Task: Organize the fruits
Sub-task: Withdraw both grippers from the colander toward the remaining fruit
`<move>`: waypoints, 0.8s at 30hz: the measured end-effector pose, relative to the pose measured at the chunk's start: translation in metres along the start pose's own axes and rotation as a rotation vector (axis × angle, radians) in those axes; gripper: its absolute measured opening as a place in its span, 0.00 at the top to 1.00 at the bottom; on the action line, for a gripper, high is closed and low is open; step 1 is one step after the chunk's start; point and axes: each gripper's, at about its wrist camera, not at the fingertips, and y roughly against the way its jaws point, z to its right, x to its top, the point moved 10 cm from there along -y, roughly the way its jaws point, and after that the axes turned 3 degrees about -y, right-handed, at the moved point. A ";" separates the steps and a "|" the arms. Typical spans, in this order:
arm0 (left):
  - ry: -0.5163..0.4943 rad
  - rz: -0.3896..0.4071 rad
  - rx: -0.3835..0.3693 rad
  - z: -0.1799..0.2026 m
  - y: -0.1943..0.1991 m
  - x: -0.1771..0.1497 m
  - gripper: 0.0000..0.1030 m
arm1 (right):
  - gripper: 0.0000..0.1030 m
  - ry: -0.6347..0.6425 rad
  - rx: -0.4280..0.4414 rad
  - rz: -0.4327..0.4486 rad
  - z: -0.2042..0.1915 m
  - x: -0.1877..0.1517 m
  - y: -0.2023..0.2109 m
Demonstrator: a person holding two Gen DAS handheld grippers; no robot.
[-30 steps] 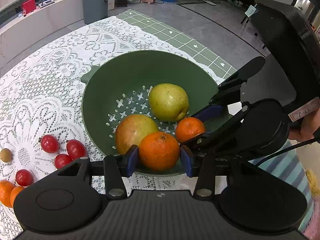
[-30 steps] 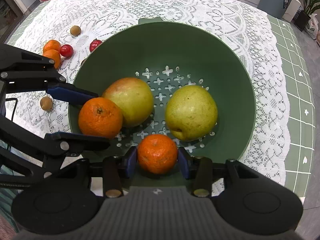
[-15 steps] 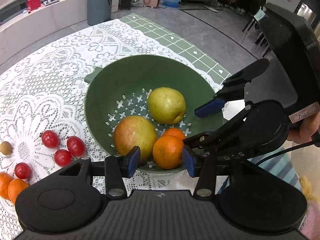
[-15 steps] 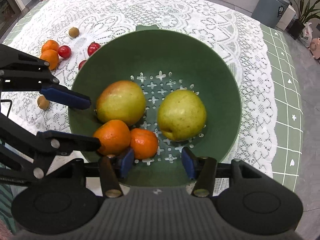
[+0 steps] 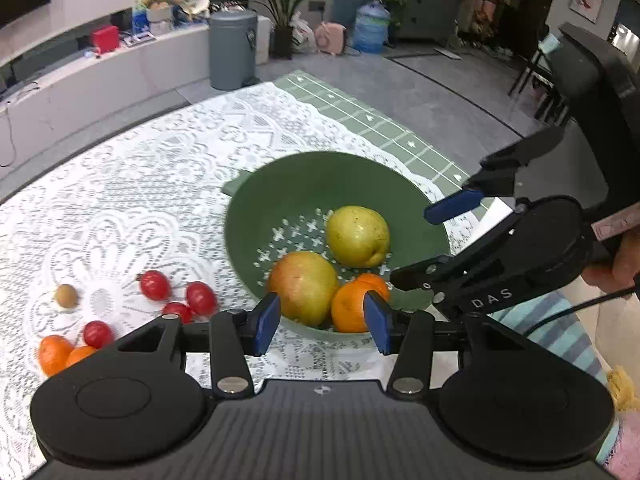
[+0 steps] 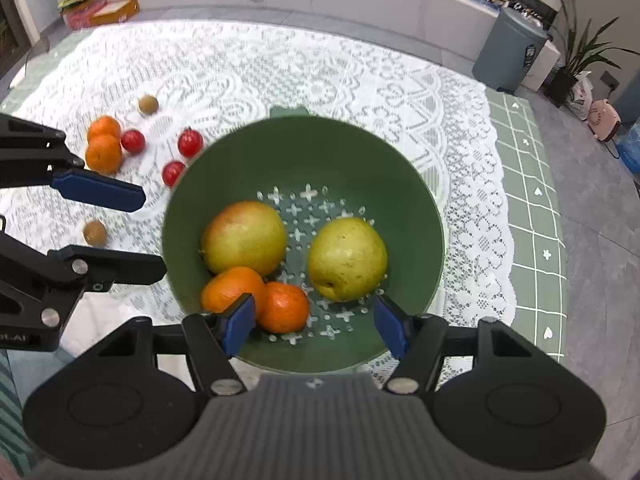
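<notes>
Over the green colander (image 6: 424, 216), both tongs agape, empty, second brown fruit (image 6: 95, 233) only right-view

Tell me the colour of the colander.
Dark green colander, shown best in the right wrist view.

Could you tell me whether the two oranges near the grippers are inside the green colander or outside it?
Inside. Both oranges rest on the green colander floor beside the reddish apple, gripped by neither tool.
</notes>
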 end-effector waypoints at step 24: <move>0.162 0.181 0.256 -0.078 0.073 -0.042 0.45 | 0.33 -0.226 0.033 0.396 -0.098 0.014 0.033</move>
